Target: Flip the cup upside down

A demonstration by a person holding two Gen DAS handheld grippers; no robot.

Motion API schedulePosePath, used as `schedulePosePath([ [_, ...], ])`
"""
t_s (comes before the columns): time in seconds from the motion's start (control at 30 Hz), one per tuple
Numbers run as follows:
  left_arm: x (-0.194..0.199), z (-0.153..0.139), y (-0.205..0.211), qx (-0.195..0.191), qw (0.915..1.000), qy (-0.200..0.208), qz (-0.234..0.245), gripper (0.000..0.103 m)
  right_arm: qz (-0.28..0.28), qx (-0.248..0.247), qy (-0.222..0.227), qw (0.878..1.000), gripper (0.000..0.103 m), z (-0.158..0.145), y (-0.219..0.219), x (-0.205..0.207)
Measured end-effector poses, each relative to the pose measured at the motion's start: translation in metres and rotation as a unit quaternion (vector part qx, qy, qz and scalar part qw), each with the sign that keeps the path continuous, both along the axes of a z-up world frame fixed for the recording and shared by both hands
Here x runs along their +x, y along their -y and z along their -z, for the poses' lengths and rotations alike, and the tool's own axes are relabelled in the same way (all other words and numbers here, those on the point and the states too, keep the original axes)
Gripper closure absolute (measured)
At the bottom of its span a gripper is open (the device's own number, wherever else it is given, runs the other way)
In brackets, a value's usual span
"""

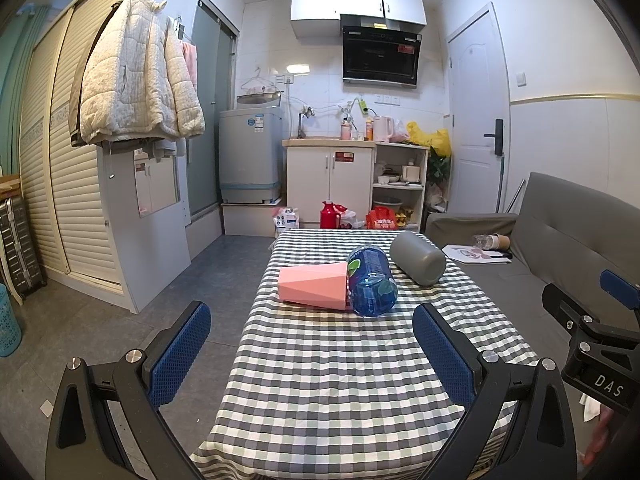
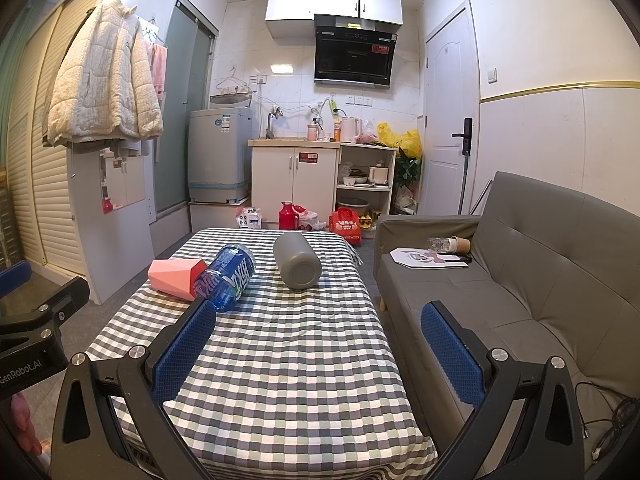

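Observation:
A pink faceted cup (image 1: 314, 286) lies on its side on the checked tablecloth (image 1: 340, 360), its mouth against a blue plastic bottle (image 1: 372, 280) that also lies down. A grey cup (image 1: 418, 257) lies on its side further right. The right wrist view shows the pink cup (image 2: 176, 276), the blue bottle (image 2: 228, 276) and the grey cup (image 2: 298, 260). My left gripper (image 1: 312, 354) is open and empty, well short of the cups. My right gripper (image 2: 320, 354) is open and empty over the near part of the table.
A grey sofa (image 2: 520, 280) stands right of the table, with papers and a paper cup (image 2: 458, 244) on it. The floor (image 1: 180, 288) lies left of the table. Kitchen cabinets (image 1: 330, 184), a washing machine (image 1: 250, 156) and a door stand at the back.

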State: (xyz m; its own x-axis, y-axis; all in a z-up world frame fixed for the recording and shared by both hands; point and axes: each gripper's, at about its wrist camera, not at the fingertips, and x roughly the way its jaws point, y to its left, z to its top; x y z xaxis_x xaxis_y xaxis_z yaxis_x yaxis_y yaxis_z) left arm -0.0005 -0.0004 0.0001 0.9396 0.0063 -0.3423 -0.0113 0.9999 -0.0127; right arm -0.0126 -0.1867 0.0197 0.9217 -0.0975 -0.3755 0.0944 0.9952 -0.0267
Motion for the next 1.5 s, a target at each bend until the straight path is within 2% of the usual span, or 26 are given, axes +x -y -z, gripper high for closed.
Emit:
schedulePosePath([
  [0.37,-0.004,-0.003,-0.008,-0.009,0.9999,-0.005,0.004,0.0,-0.003,-0.004,-0.003,1.0,0.0,0.001,-0.002,0.0],
  [0.6,0.009,0.003,-0.011,-0.019,0.9995,-0.022,0.01,0.0,-0.009,-0.011,-0.007,1.0,0.0,0.002,-0.008,0.005],
  [0.73,0.02,0.0,-0.011,-0.023,0.9984,-0.048,0.019,0.0,-0.022,-0.014,-0.01,1.0,0.0,-0.003,-0.013,0.01],
  [0.83,0.042,0.003,-0.011,-0.001,0.9964,-0.083,0.019,0.0,-0.035,-0.023,-0.027,0.999,0.0,-0.004,-0.02,0.021],
  [0.97,0.066,0.009,-0.023,0.021,0.9937,-0.11,0.008,0.0,-0.05,-0.025,-0.058,0.997,0.0,0.001,-0.032,0.049],
  [1.07,0.09,0.015,-0.041,0.005,0.991,-0.134,-0.004,0.0,-0.059,-0.003,-0.084,0.995,0.0,0.003,-0.038,0.08],
  [1.3,0.137,0.032,-0.075,-0.019,0.9861,-0.161,-0.036,0.0,-0.075,0.043,-0.128,0.988,0.0,0.016,-0.061,0.168],
  [1.5,0.168,0.043,-0.084,-0.035,0.9823,-0.179,-0.044,0.0,-0.093,0.048,-0.178,0.978,0.002,0.045,-0.084,0.232],
])
